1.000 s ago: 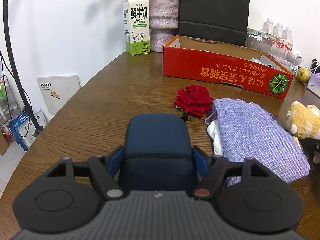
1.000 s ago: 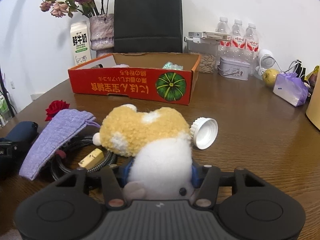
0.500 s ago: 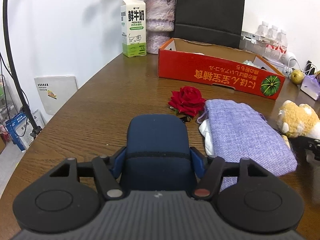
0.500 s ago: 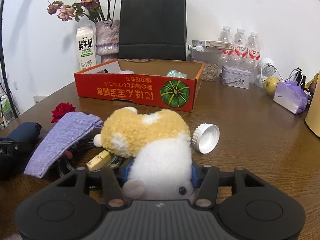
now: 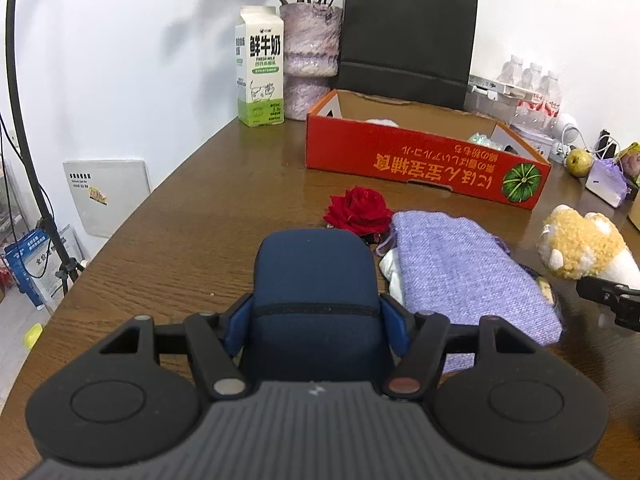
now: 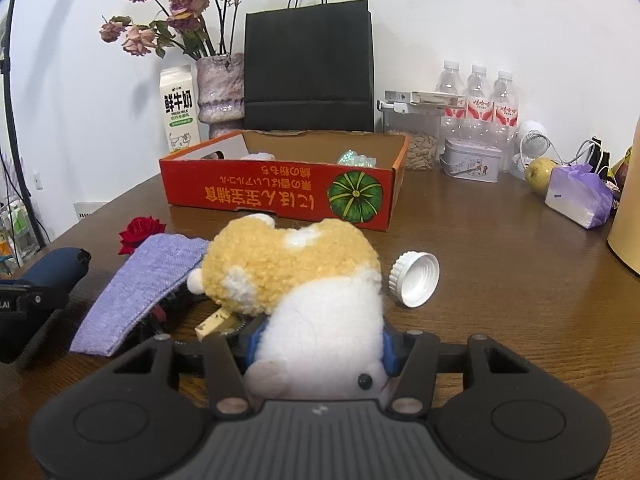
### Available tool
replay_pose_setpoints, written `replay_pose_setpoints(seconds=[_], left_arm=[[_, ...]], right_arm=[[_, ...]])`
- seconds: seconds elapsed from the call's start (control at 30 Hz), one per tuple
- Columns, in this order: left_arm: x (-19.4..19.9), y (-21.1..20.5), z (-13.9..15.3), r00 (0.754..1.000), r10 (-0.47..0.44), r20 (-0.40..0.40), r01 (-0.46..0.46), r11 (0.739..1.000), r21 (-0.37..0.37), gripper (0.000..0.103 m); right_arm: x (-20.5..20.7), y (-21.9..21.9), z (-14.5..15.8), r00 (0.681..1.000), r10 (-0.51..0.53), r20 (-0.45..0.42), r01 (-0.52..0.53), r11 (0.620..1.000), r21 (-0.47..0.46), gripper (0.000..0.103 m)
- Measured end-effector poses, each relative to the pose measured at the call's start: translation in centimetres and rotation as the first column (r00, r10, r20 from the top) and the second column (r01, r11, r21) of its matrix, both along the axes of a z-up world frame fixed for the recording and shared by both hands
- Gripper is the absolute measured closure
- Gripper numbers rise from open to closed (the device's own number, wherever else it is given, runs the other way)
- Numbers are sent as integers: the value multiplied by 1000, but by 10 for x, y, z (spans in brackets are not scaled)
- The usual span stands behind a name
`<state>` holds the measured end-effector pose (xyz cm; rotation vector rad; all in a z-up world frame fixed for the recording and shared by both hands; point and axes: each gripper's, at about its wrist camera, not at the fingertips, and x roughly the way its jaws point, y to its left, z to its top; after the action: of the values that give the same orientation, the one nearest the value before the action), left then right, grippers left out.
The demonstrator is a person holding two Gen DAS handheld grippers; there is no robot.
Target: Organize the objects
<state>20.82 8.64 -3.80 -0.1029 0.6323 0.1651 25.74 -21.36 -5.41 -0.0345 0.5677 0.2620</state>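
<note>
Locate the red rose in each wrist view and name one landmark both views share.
Left wrist view: the red rose lies mid-frame on the table, just beyond the dark blue case and left of the purple knitted pouch.
Right wrist view: the red rose lies at the left, behind the pouch's far end.
Shared landmark: the red cardboard box behind it.

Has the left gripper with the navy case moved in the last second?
Yes. The left gripper, its fingers on the navy case, has risen and pulled back: the red box sits lower and smaller in its view.
</note>
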Motion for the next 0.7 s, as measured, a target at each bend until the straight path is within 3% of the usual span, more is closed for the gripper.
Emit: replay_pose_setpoints(seconds=[0.7], left_arm=[[-1,-8,27,998,-44,52,43,999,20,37]], right_arm=[[-8,7,23,998,12,58,-14,1000,24,51]])
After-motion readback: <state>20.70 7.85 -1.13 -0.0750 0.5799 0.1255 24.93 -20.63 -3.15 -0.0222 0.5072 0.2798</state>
